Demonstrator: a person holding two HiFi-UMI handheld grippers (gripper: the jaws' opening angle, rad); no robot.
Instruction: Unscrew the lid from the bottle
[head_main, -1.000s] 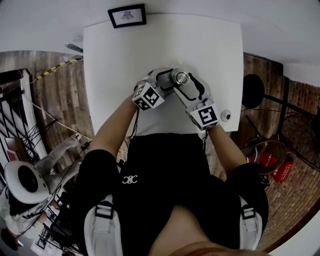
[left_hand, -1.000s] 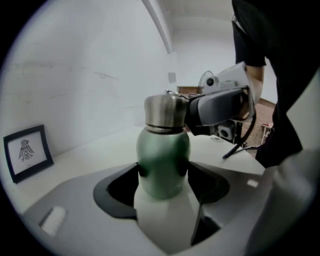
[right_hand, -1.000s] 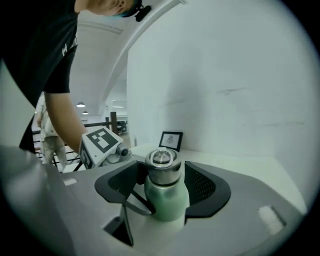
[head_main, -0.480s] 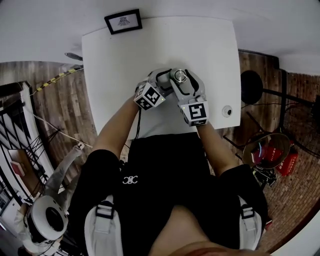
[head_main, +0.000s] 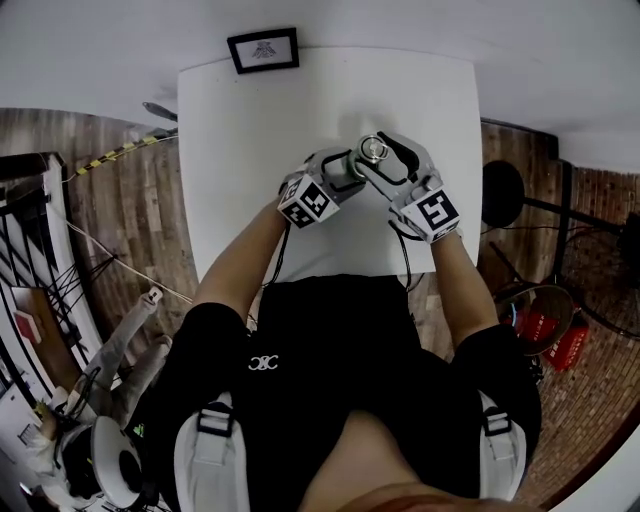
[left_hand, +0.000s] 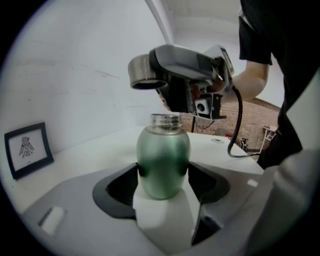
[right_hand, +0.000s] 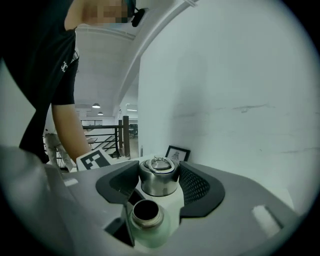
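Observation:
A green metal bottle (left_hand: 163, 162) stands upright between the jaws of my left gripper (left_hand: 163, 176), which is shut on its body. Its steel neck is bare and its mouth (right_hand: 146, 212) is uncovered. The steel lid (right_hand: 159, 176) with a wire ring on top sits between the pads of my right gripper (right_hand: 159, 181), which is shut on it. The lid (left_hand: 142, 72) hangs clear above the bottle's neck, a little to the left. From the head view the two grippers meet over the white table (head_main: 270, 130), with the lid (head_main: 373, 150) in the right gripper (head_main: 384, 162).
A small framed picture (head_main: 263, 50) stands at the table's back edge, against the white wall. A small round object (left_hand: 217, 141) lies on the table behind the bottle. Wooden floor, a black stool (head_main: 503, 188) and red canisters (head_main: 545, 325) are to the right.
The right gripper has turned with the lid, its marker cube swinging out to the right. Both grippers now sit a little farther right and back on the table.

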